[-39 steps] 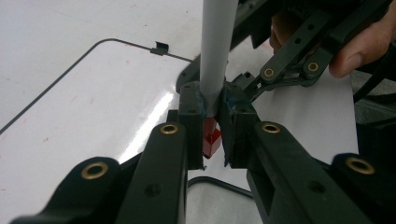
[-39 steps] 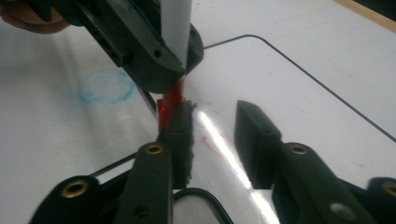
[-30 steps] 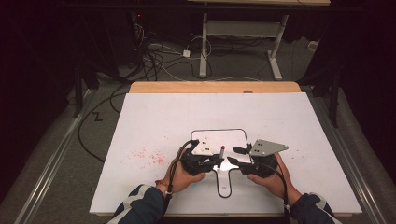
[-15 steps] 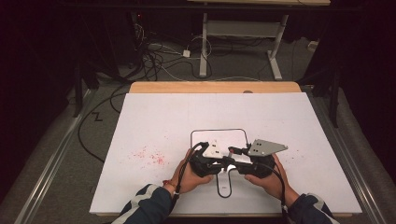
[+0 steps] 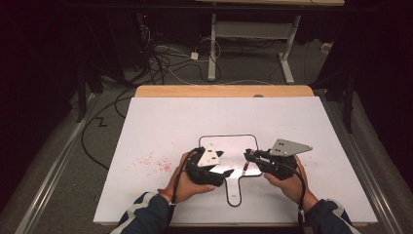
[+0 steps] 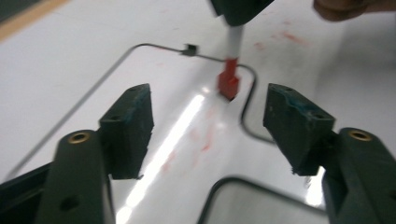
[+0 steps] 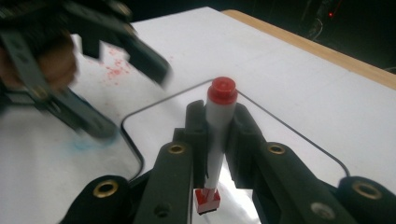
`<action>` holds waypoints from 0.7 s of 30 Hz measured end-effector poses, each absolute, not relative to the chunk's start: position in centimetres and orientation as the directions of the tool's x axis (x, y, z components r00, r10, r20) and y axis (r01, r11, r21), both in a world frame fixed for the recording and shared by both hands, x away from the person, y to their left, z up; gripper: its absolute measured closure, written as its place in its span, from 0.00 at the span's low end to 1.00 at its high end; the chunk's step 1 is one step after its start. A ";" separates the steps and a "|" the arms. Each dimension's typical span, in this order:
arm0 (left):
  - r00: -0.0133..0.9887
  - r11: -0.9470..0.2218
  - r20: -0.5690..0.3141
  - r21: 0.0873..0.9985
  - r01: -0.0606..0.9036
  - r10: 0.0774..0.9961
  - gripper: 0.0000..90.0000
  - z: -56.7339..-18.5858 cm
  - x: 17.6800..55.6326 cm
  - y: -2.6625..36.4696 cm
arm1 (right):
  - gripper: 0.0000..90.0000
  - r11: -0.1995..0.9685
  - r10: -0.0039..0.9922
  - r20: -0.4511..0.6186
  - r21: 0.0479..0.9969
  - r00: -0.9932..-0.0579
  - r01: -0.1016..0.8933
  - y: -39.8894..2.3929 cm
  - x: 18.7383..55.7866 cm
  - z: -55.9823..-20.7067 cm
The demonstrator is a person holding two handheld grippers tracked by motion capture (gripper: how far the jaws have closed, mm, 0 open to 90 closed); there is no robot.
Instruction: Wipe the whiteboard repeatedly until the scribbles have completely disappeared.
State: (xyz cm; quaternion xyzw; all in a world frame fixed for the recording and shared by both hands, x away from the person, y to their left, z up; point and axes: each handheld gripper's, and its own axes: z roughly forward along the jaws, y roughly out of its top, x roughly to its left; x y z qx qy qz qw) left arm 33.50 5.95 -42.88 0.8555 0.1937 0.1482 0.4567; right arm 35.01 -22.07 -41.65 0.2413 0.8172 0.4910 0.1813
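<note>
Right gripper view: right gripper [image 7: 215, 135] is clamping a marker [image 7: 218, 126] between its jaws, red cap end up, having just closed. Left gripper [image 6: 208, 126] jaws have just been opening and are standing wide with nothing between them. High view: marker [image 5: 244, 167] is sitting over the outlined area of the whiteboard [image 5: 160, 117], left gripper [image 5: 225, 171] just beside it.
</note>
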 end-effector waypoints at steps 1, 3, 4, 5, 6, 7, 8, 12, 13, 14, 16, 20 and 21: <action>0.874 -0.501 0.083 0.843 0.195 0.480 0.28 -42.8 33.3 6.8 | 0.90 0.407 0.579 -0.064 0.886 -0.813 0.221 -22.3 35.2 -41.7; 0.851 -0.503 0.111 0.843 0.193 0.513 0.26 -43.0 32.7 8.5 | 0.90 0.406 0.578 -0.059 0.886 -0.814 0.224 -22.7 35.6 -41.7; 0.842 -0.508 0.116 0.838 0.202 0.526 0.25 -43.2 32.5 9.4 | 0.90 0.418 0.578 -0.070 0.881 -0.813 0.222 -22.8 35.8 -41.8; 0.833 -0.516 0.123 0.830 0.212 0.540 0.25 -43.5 32.4 10.2 | 0.90 0.426 0.584 -0.076 0.876 -0.808 0.225 -22.9 36.0 -41.9; 0.821 -0.525 0.134 0.821 0.222 0.556 0.24 -43.9 32.1 11.0 | 0.90 0.423 0.582 -0.066 0.876 -0.811 0.232 -23.1 36.2 -42.0; 0.807 -0.538 0.148 0.810 0.233 0.571 0.22 -44.2 31.9 11.8 | 0.90 0.422 0.573 -0.060 0.877 -0.817 0.231 -23.2 36.3 -42.1; 0.790 -0.542 0.160 0.805 0.243 0.592 0.21 -44.6 31.7 12.6 | 0.90 0.425 0.576 -0.064 0.875 -0.815 0.231 -23.2 36.4 -42.3; 0.750 -0.541 0.155 0.785 0.303 0.644 0.22 -46.1 30.8 15.3 | 0.90 0.429 0.563 -0.062 0.874 -0.824 0.227 -23.0 36.7 -42.6; 0.747 -0.538 0.141 0.779 0.321 0.649 0.22 -46.3 30.6 15.9 | 0.90 0.430 0.559 -0.061 0.874 -0.827 0.226 -22.9 36.7 -42.6; 0.741 -0.529 0.127 0.778 0.338 0.659 0.22 -46.5 30.4 16.3 | 0.90 0.429 0.552 -0.058 0.875 -0.832 0.223 -22.8 36.6 -42.6; 0.731 -0.521 0.120 0.778 0.351 0.672 0.22 -46.7 29.9 17.0 | 0.90 0.426 0.541 -0.054 0.878 -0.839 0.218 -22.4 36.5 -42.7; 0.721 -0.497 0.106 0.791 0.356 0.685 0.22 -46.5 29.5 17.5 | 0.90 0.430 0.513 -0.051 0.879 -0.857 0.206 -21.3 36.5 -42.8; 0.721 -0.492 0.099 0.793 0.359 0.686 0.23 -46.5 29.5 17.4 | 0.90 0.431 0.510 -0.054 0.880 -0.859 0.200 -21.0 36.6 -42.8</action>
